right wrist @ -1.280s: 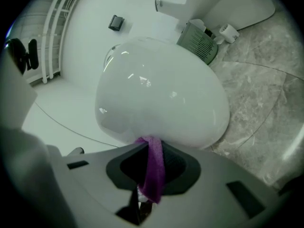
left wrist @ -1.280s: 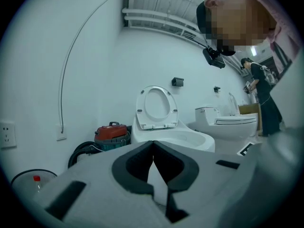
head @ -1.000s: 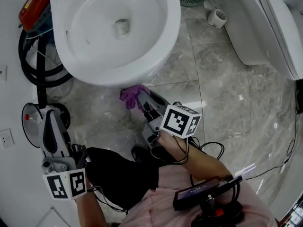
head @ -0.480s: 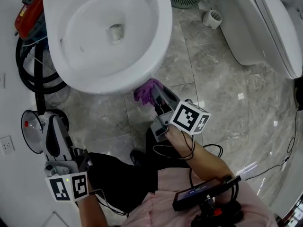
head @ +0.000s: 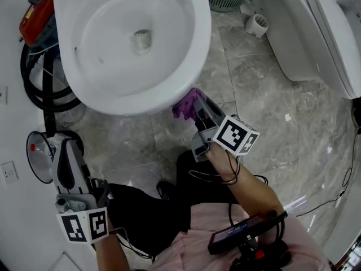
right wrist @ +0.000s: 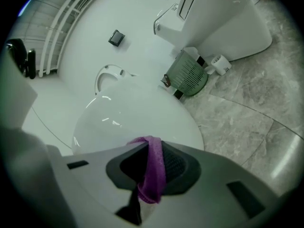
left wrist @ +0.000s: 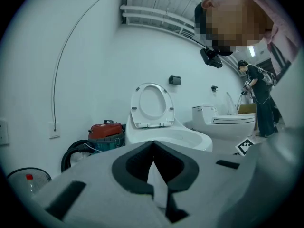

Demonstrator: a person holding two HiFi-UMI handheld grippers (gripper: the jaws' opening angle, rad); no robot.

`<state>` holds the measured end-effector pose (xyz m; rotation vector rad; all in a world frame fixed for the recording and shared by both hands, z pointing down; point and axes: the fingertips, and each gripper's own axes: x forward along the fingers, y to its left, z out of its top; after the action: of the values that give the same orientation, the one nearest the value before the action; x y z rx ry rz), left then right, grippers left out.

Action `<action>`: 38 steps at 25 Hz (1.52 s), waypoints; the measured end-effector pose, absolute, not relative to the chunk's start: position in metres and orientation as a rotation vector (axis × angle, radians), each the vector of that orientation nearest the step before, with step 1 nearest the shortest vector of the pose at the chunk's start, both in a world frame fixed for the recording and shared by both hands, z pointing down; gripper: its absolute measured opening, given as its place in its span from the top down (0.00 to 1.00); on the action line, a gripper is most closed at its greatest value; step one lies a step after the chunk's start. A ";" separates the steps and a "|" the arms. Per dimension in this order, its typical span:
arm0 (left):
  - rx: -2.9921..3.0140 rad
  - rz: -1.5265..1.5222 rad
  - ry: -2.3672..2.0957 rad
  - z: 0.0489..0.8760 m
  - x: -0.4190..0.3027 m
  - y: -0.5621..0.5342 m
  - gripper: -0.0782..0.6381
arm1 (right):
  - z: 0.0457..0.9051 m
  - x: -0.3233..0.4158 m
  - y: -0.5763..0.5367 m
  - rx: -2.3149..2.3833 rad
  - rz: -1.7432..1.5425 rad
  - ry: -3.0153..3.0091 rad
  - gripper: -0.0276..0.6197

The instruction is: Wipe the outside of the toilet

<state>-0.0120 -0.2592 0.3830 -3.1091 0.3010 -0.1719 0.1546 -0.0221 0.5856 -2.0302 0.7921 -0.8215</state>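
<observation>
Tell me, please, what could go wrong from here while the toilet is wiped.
1. The right gripper pinches only a narrow fold of the cloth; rubbing on the toilet could pull it out.
2. The cloth is small, so the hard jaws may scrape the toilet.
3. Loose cables at the right wrist might snag as the arm sweeps.

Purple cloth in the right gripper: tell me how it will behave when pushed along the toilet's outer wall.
Probably floppy: the purple cloth drapes limp between the shut jaws of the right gripper. Likely light, since a pinch holds it. It should bunch and slide easily on the glossy toilet.
</observation>
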 end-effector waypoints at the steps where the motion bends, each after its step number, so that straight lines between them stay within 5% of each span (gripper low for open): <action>1: -3.109 -0.174 0.307 0.383 -0.013 -0.261 0.88 | 0.588 0.160 -0.020 -2.040 -0.815 0.778 0.86; 18: -3.107 -0.150 0.332 0.373 -0.019 -0.270 0.88 | 0.535 0.286 0.097 -2.304 -0.435 0.418 0.86; 29: -3.135 -0.056 0.286 0.356 -0.023 -0.263 0.88 | 0.485 0.256 0.130 -2.346 -0.376 0.431 0.86; 38: -3.149 0.000 0.246 0.352 -0.025 -0.262 0.88 | 0.524 0.175 0.100 -2.289 -0.599 0.518 0.86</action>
<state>-0.0249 -0.2616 0.3521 -3.1490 0.2456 0.0000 0.1748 0.0999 0.5238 -2.2887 0.5180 -0.5987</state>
